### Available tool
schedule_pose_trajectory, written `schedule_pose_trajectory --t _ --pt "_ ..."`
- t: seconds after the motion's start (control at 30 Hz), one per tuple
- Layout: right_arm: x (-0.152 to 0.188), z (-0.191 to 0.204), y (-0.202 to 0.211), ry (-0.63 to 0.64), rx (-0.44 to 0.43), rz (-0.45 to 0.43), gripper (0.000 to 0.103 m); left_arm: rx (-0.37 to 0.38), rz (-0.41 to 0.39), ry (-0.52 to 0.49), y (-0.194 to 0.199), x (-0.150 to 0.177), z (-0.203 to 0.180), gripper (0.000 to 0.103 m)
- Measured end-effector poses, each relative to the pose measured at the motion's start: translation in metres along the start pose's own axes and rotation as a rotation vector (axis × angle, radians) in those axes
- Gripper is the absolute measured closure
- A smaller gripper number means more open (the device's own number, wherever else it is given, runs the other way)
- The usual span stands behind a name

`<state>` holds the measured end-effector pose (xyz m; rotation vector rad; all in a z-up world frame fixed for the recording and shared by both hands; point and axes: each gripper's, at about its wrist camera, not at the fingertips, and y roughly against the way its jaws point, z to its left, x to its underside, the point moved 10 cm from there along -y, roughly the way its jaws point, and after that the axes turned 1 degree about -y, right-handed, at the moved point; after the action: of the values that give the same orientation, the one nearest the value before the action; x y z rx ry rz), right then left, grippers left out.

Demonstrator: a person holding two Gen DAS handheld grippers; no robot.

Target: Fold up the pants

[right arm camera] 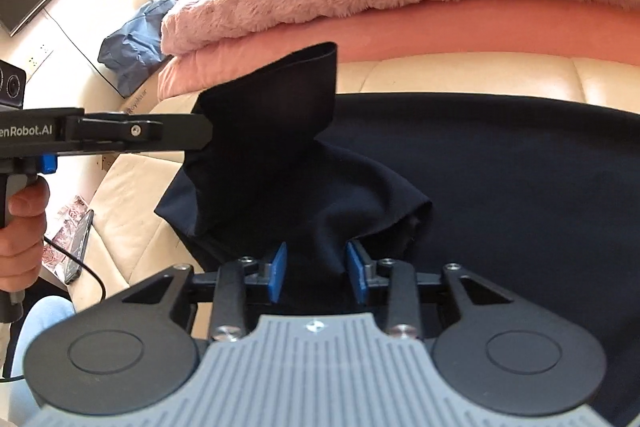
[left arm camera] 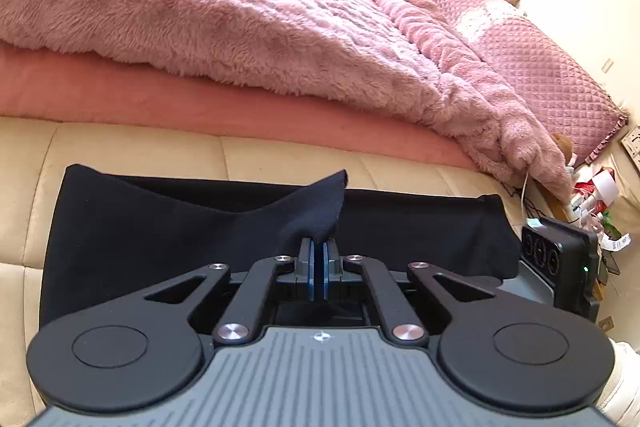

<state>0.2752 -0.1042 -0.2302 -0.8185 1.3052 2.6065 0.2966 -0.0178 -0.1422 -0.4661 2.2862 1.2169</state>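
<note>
Cream leather bench [left arm camera: 140, 147] at bed foot, pink plush blanket [left arm camera: 240, 27] behind. L gripper [left arm camera: 319, 247]: jaws closed tight on a raised peak of the black pants [left arm camera: 160, 227], lifted off the bench. R gripper [right arm camera: 316, 273]: jaws part-open, cloth bunched between the blue pads [right arm camera: 278, 273]; firm pinch not evident. Rest of pants lies flat on bench. Technique: secure R hold first, then carry both corners level w/ even tension so the fold edge lands straight.
</note>
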Motion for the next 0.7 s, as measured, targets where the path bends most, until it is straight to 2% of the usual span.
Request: schedule_pose_trajectory --t 0.17,0.27,0.37,0.5,0.57,0.63,0.7 --pt "0.01 -0.004 0.0 0.025 0.015 0.035 0.067 -0.002 -0.005 -0.004 0.0 -0.001 -0.005 0.1" --pt "0.005 -0.006 -0.007 -0.008 -0.026 0.028 0.067 -0.006 -0.01 -0.002 0.002 -0.002 -0.007 0.1" --pt "0.001 -0.002 -0.013 -0.066 -0.105 0.02 0.067 -0.007 -0.012 -0.007 0.004 -0.004 -0.007 0.1" --pt "0.003 -0.006 -0.008 -0.173 -0.18 0.021 0.074 -0.003 -0.016 -0.012 0.006 -0.005 -0.009 0.1" --pt "0.009 -0.009 -0.002 -0.174 -0.166 0.046 0.077 0.001 -0.011 -0.021 0.006 -0.005 -0.01 0.1" --pt "0.017 -0.011 0.008 -0.172 -0.167 0.074 0.084 0.009 0.0 -0.03 0.004 -0.004 -0.013 0.1" --pt "0.026 -0.014 0.016 -0.178 -0.163 0.112 0.098 0.012 0.013 -0.04 0.001 -0.001 -0.015 0.1"
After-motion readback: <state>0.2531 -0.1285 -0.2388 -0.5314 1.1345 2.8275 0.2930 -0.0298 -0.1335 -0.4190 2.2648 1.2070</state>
